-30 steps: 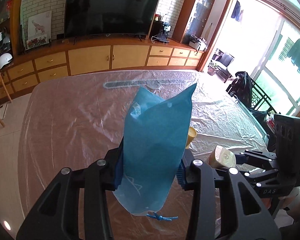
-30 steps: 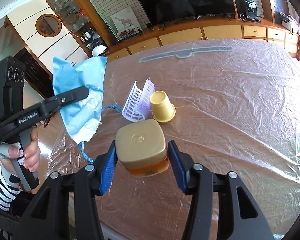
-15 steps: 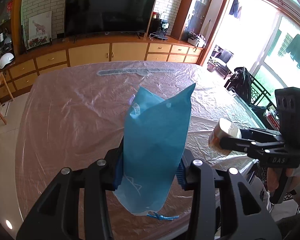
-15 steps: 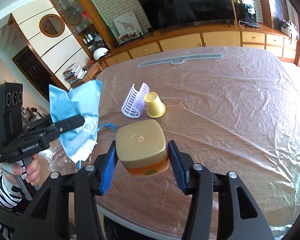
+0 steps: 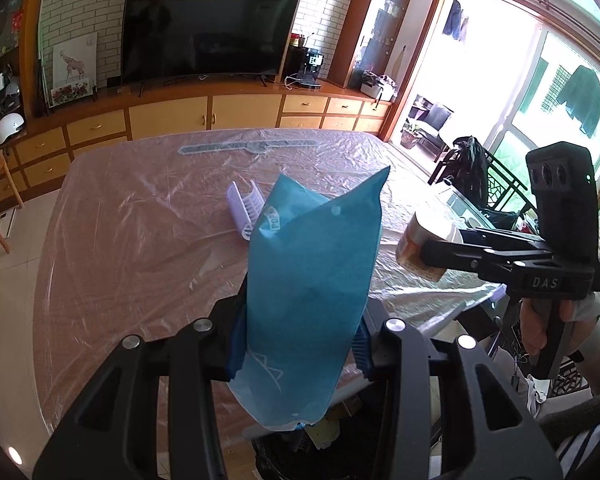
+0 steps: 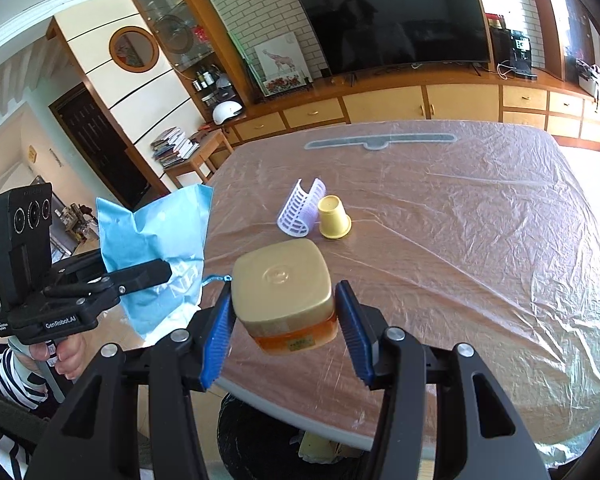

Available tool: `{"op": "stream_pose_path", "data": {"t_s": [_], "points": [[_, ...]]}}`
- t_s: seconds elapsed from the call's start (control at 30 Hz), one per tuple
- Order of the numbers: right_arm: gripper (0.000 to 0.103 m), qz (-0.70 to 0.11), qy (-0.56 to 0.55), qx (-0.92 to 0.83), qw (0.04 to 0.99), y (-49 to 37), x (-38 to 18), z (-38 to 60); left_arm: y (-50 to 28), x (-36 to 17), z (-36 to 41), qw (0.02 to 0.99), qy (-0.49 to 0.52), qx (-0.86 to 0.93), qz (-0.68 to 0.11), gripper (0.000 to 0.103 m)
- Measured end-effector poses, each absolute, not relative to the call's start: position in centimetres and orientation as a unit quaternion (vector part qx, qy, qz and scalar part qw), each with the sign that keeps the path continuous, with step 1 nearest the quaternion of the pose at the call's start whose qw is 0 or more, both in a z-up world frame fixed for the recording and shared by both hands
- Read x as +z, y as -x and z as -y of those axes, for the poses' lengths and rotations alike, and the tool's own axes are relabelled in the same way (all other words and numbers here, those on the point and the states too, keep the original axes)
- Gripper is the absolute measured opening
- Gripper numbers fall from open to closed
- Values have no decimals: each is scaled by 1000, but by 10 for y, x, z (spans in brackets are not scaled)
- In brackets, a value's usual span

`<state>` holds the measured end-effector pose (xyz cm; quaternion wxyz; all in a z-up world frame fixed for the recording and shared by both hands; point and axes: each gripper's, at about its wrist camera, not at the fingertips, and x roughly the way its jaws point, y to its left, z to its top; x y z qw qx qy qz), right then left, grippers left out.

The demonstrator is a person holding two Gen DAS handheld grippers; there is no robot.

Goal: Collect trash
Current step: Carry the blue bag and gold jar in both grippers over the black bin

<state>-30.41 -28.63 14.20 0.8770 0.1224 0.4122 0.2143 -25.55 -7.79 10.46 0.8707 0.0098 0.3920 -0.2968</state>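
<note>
My left gripper (image 5: 298, 344) is shut on a blue paper bag (image 5: 312, 288) that stands up between its blue pads, held past the table's near edge. The same blue bag (image 6: 156, 256) and left gripper (image 6: 158, 274) appear at the left of the right wrist view. My right gripper (image 6: 286, 322) is shut on a gold-lidded amber jar (image 6: 284, 292); the jar (image 5: 420, 244) also shows at the right of the left wrist view. A black trash bin (image 6: 284, 444) with scraps inside sits below the table edge, under both grippers. A white ribbed plastic piece (image 6: 300, 214) and a yellow cup (image 6: 334, 218) lie on the table.
The table (image 6: 480, 240) is covered with crinkled clear plastic sheet. A grey strip (image 6: 380, 142) lies near its far edge. Cabinets and a TV (image 5: 204, 36) stand behind. A person's hand (image 5: 552, 320) grips the right tool; a small wooden side table (image 6: 192, 160) stands at the left.
Both grippers have drawn back from the table toward its near edge and risen a little, each keeping its load. The bin under the edge has come into view.
</note>
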Motion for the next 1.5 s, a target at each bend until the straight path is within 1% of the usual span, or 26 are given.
{"op": "stream_pose_path", "data": {"t_s": [0.4, 0.9, 1.5], "points": [[49, -428, -127, 243, 861, 348, 139, 291, 299, 100, 94, 853, -26, -328, -406, 43], [49, -460, -113, 248, 845, 392, 119, 299, 336, 66, 109, 834, -48, -330, -439, 43], [49, -516, -77, 258, 813, 411, 63, 278, 360, 10, 120, 804, -77, -314, -499, 43]]}}
